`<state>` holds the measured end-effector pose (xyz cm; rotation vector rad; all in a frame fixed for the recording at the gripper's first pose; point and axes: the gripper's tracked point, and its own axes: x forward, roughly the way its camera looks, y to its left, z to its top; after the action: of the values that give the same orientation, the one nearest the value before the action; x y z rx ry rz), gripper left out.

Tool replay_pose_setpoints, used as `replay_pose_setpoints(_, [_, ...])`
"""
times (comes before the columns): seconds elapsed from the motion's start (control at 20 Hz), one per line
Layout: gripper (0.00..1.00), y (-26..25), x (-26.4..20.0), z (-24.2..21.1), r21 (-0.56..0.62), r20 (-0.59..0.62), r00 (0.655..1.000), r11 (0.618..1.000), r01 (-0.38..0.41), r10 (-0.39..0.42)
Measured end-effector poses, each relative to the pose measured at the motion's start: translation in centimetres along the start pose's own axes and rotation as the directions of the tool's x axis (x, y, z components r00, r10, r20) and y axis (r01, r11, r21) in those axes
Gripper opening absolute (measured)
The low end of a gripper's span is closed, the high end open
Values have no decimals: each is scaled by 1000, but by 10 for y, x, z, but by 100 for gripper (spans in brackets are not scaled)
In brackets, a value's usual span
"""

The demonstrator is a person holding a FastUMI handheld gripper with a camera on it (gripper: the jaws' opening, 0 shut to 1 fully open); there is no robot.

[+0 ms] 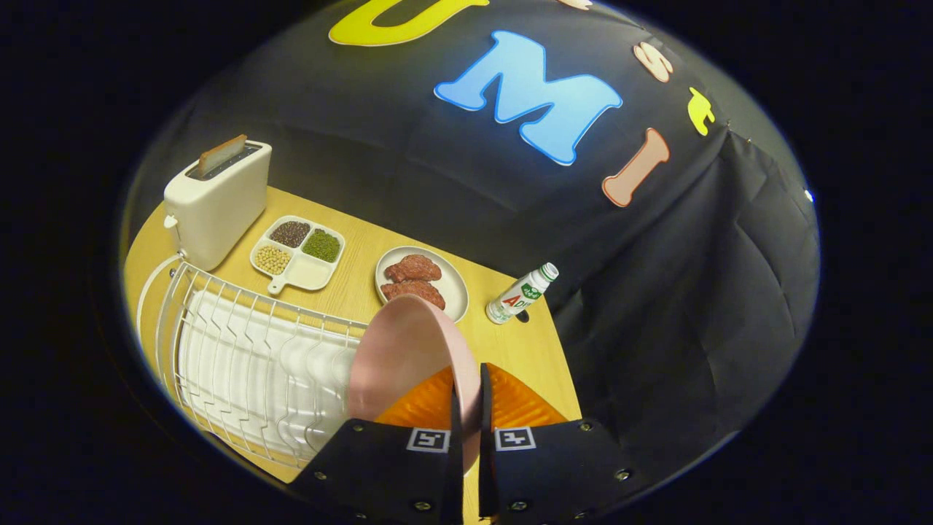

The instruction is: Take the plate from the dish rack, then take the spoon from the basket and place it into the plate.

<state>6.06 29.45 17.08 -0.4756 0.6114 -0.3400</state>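
Black gripper [466, 386] body with screws, square markers and ribbed orange fingers [521, 401].

One toaster [217, 200], one dish rack [248, 357], one divided tray [297, 253], two plates: pink [397, 357], white [455, 288]; one bottle [521, 293].

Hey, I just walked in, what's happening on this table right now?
A hand-held claw is shut on the rim of a pink plate, holding it on edge beside the white dish rack. Beyond it on the wooden table sit a toaster with a slice in it, a divided tray of beans, a plate of meat and a small bottle. The spoon step is not yet done.
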Motion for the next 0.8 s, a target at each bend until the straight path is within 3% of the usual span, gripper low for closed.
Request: replay_pose_setpoints(0.8, [8, -84, -52, -17, 208, 35, 985, 963, -174, 170])
